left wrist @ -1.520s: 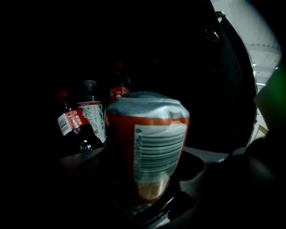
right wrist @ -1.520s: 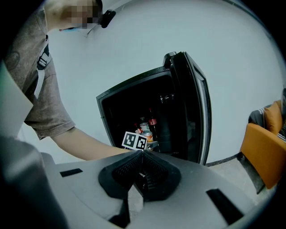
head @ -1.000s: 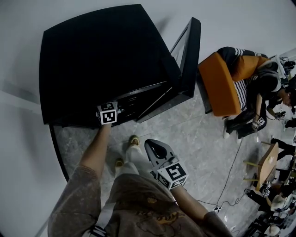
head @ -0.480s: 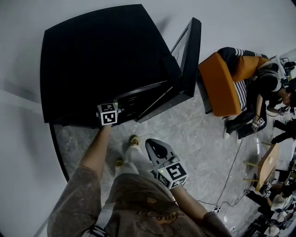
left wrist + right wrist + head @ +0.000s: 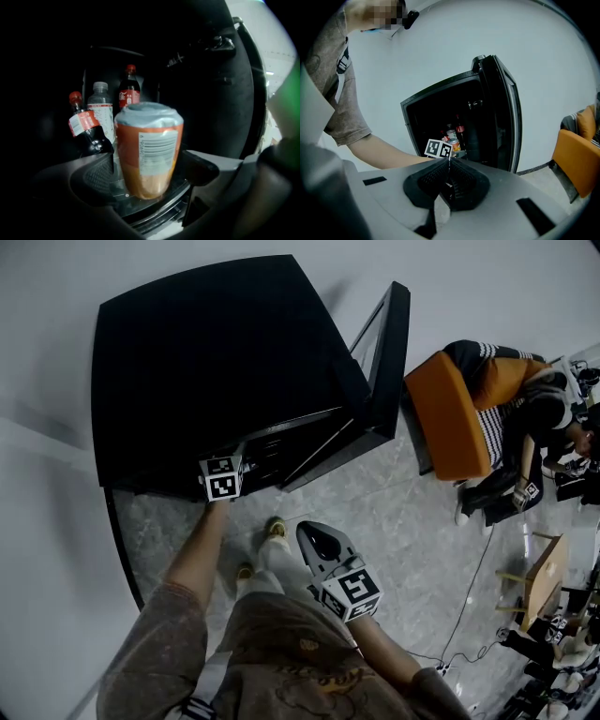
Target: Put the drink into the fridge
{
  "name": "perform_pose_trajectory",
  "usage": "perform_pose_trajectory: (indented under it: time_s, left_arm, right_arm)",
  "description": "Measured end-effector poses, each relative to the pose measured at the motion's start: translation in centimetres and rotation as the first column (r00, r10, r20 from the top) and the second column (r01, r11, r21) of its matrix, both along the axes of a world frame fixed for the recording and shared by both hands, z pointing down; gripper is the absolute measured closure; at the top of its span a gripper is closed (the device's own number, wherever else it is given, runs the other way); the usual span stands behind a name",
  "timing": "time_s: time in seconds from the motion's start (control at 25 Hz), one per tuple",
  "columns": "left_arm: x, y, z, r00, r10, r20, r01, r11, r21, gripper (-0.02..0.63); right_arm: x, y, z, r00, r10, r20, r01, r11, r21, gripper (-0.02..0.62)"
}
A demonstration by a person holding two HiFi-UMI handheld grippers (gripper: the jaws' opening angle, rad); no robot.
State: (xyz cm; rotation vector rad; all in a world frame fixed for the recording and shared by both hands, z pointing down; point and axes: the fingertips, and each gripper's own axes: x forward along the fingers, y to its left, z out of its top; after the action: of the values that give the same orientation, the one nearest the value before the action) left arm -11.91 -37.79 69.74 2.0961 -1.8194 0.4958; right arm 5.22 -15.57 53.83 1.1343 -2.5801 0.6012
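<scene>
An orange drink can [image 5: 149,150] with a silver top stands upright on the glass shelf [image 5: 140,206] inside the black fridge [image 5: 216,362]. My left gripper [image 5: 152,168] reaches into the fridge with one jaw on each side of the can. Its jaws have just been opening, a narrow gap shows at the right pad [image 5: 202,165], and the can rests on the shelf. My right gripper [image 5: 449,171] hangs back in front of the fridge, shut and empty. From there the can [image 5: 454,144] shows past the left gripper's marker cube [image 5: 438,149].
Behind the can stand a tilted cola bottle [image 5: 84,131], a water bottle [image 5: 102,112] and a second cola bottle [image 5: 130,91]. The fridge door [image 5: 386,362] stands open to the right. A person sits on an orange chair [image 5: 450,418] further right, and a cable [image 5: 469,587] crosses the floor.
The head view has shifted slightly. Both grippers keep their places relative to the fridge.
</scene>
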Motion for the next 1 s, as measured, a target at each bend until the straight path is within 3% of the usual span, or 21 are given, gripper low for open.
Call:
perform_pose_trajectory:
  time_s: [0.36,0.56,0.64,1.0]
  left_arm:
    - [0.4,4.0,-2.2,0.999,0.053,0.011,-0.053,0.999,-0.007,0.184]
    - [1.2,6.6,-4.7,0.997,0.071,0.036,-0.072,0.997,0.018,0.537]
    - [1.7,7.6,-6.6,0.995,0.098,0.03,-0.098,0.995,0.022,0.599]
    - [4.4,12.9,-16.8,0.964,0.267,-0.01,-0.265,0.96,0.089,0.601]
  right_arm:
    - [-0.6,-0.1,-1.0,1.0,-0.014,0.008,0.014,1.0,0.022,0.574]
    - [-0.8,-0.1,-1.6,1.0,-0.03,0.007,0.029,0.999,0.033,0.574]
    - [-1.2,0.0,-2.2,0.999,-0.045,0.006,0.044,0.998,0.037,0.574]
    - [-1.6,0.5,-5.0,0.995,-0.096,0.013,0.095,0.993,0.065,0.574]
